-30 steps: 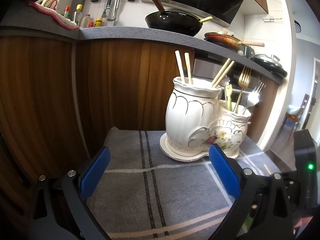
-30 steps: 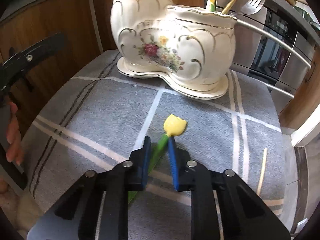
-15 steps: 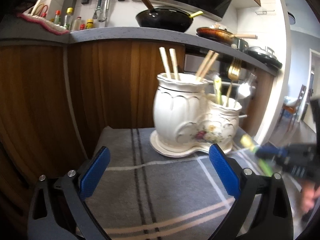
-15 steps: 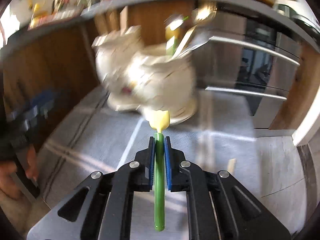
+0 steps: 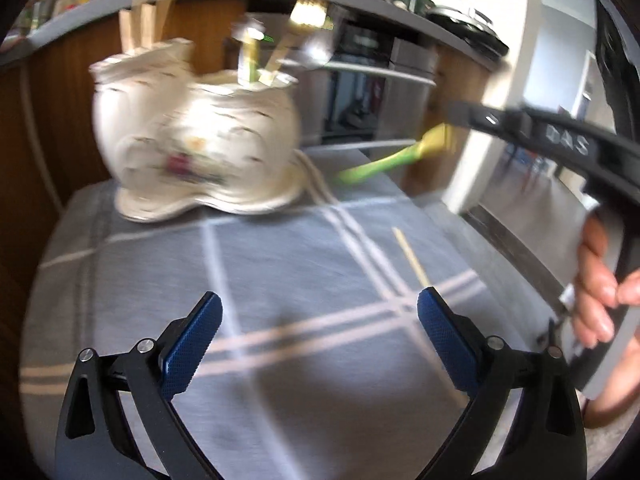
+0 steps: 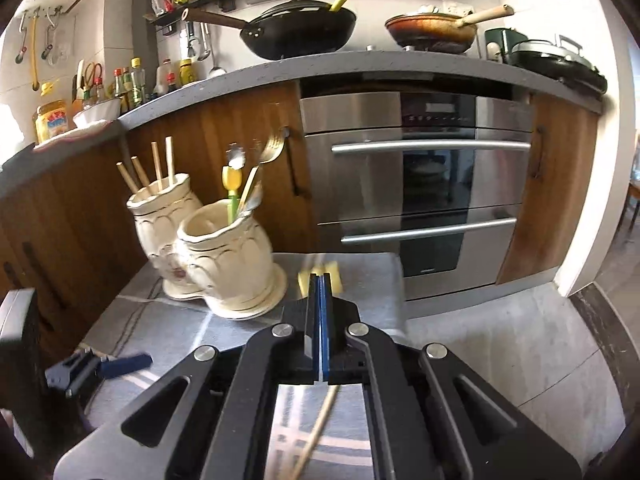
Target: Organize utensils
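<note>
My right gripper (image 6: pixel 321 280) is shut on a green utensil with a yellow tulip head (image 6: pixel 337 281) and holds it in the air right of the cream ceramic holder (image 6: pixel 224 256). In the left wrist view the green utensil (image 5: pixel 376 166) sticks out leftward from the right gripper (image 5: pixel 456 116). My left gripper (image 5: pixel 320 312) stands open above the grey checked cloth (image 5: pixel 280 264), with nothing between its pads. A single chopstick (image 5: pixel 412 256) lies on the cloth just beyond its right finger. The holder (image 5: pixel 196 148) contains chopsticks, forks and another tulip utensil (image 6: pixel 232 184).
A steel oven (image 6: pixel 424 184) with bar handles and wooden cabinet doors (image 6: pixel 56 208) stand behind the clothed surface. The counter above carries a black wok (image 6: pixel 304 32) and pans. A hand (image 5: pixel 600 292) grips the right tool. Grey floor (image 6: pixel 500 344) lies to the right.
My right gripper closed on the green utensil, lifted it off the cloth and drew up and back. My left gripper swung right and dipped towards the lone chopstick.
</note>
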Action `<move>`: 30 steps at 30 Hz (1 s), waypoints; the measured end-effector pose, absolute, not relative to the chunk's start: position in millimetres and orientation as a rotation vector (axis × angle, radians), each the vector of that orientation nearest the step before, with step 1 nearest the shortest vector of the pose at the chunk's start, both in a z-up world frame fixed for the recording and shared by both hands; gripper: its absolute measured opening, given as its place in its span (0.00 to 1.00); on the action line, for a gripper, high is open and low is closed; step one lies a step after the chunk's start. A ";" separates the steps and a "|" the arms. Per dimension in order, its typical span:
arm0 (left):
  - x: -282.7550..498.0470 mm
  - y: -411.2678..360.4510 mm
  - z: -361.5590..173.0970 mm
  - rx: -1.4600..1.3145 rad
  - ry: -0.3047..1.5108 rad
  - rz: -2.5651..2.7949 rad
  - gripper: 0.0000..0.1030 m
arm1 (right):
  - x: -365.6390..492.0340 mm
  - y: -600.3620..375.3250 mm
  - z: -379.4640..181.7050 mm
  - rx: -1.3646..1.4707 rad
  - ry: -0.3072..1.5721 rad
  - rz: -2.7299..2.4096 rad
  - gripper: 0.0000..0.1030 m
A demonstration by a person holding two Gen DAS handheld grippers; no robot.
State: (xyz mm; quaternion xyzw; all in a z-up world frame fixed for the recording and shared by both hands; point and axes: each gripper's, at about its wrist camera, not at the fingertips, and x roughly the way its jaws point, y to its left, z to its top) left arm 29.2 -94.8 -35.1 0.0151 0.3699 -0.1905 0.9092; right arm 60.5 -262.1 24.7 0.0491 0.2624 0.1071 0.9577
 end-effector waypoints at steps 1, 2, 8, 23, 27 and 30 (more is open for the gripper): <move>30.0 -100.3 -37.8 0.038 0.776 -0.393 0.95 | 61.8 -265.6 21.1 0.124 0.554 0.236 0.00; 30.6 -104.8 -40.1 0.046 0.781 -0.397 0.94 | 67.8 -269.6 14.7 0.150 0.586 0.254 0.00; 31.9 -111.3 -41.6 0.050 0.788 -0.398 0.94 | 82.8 -283.3 -8.4 0.174 0.669 0.245 0.00; 23.0 -113.9 -42.9 0.082 0.796 -0.456 0.94 | 147.3 -232.6 -57.8 -0.078 0.912 0.257 0.26; 22.6 -118.0 -44.1 0.088 0.799 -0.469 0.93 | 148.6 -230.5 -59.7 -0.087 0.905 0.247 0.09; 23.2 -123.5 -46.3 0.096 0.808 -0.475 0.93 | 144.6 -233.6 -58.5 -0.066 0.894 0.265 0.09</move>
